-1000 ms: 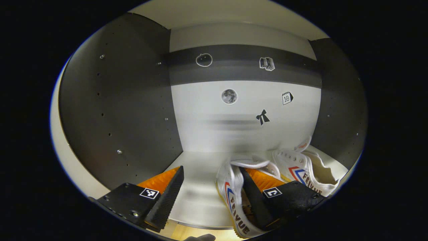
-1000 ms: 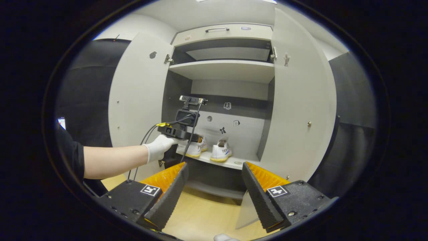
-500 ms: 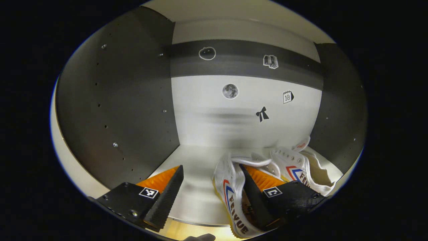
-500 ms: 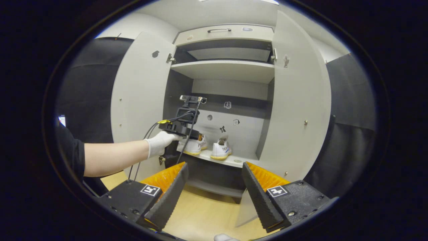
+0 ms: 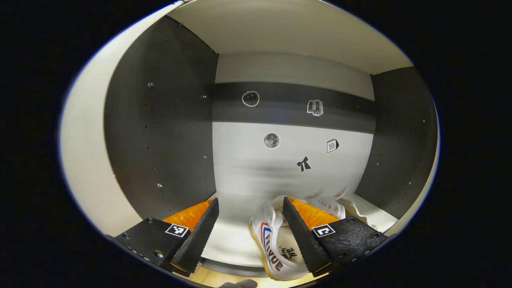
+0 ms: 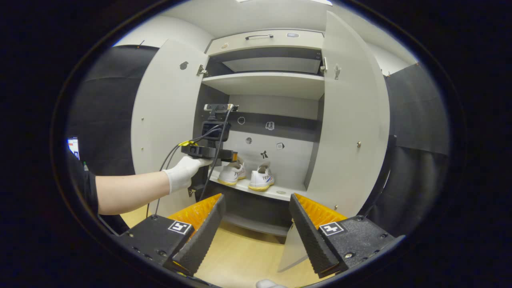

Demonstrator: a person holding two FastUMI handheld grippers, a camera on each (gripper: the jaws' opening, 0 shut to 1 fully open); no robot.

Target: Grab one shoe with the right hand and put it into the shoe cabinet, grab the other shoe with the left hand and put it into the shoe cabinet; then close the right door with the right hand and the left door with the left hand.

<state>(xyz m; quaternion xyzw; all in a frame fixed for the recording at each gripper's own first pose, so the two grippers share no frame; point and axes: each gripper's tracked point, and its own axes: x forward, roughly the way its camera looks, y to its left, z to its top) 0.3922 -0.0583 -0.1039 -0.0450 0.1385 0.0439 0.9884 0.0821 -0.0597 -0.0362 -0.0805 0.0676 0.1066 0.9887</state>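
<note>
Both shoes sit side by side on the cabinet's middle shelf (image 6: 280,193), the left shoe (image 5: 272,240) near the front edge and the right shoe (image 6: 261,180) just beside it. The left gripper (image 5: 250,234) is wide open and holds nothing; one finger looks to reach over the left shoe's opening, though whether it touches the shoe is hard to tell. The right gripper (image 6: 256,236) is also wide open and empty, well back from the cabinet. Judging by this, the doors are what remains. Draw the left gripper straight out, clear of the shoe, so it isn't dragged off the shelf. Then push the right door (image 6: 352,132) on its outer face near the free edge, and afterwards the left door (image 6: 164,120)
</note>
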